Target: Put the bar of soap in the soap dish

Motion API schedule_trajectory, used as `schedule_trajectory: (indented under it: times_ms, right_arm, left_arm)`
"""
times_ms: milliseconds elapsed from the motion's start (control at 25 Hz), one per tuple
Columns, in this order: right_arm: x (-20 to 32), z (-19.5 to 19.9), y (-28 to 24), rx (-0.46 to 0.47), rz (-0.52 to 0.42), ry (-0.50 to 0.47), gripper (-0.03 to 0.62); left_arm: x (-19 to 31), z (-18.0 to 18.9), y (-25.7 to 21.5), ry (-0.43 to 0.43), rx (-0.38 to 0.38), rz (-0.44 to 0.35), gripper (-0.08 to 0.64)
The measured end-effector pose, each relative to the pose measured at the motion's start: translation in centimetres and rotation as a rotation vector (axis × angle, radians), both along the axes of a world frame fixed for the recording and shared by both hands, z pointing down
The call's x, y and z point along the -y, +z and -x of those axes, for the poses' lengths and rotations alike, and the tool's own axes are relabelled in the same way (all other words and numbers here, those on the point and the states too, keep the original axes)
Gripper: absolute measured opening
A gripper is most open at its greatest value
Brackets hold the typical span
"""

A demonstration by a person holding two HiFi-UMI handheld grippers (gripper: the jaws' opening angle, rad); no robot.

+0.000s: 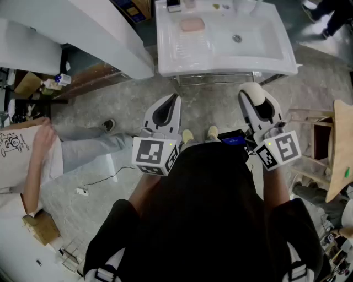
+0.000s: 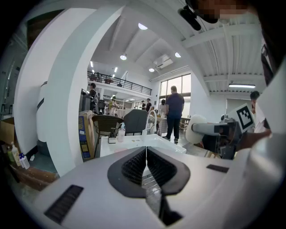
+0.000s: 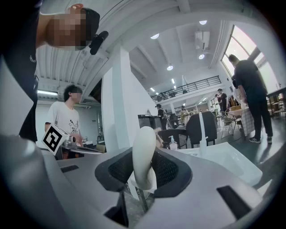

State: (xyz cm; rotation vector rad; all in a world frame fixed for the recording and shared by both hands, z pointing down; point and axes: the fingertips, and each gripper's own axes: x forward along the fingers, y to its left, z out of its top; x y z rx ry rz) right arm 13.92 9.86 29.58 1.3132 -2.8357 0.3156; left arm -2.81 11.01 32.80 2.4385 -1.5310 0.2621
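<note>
A cream bar of soap stands on edge between the pads of my right gripper, which is shut on it. In the right gripper view the soap rises above that gripper. My left gripper is shut and empty; its pads meet in the left gripper view. Both grippers hover over the floor, short of the white sink. A pinkish soap dish sits on the sink's back left part, well beyond both grippers.
A ribbed drain area lies in front of the dish, and the basin drain is to its right. Small items line the sink's back edge. A person sits at left, a wooden chair at right.
</note>
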Motion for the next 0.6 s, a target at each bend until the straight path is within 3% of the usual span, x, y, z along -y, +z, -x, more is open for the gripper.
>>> schedule_trajectory:
  times_ms: [600]
  right_arm:
    - [0.1,2.3,-0.3,0.019,0.001,0.023,0.117]
  left_arm:
    - [0.3,2.6,0.0,0.006,-0.009,-0.013,0.005]
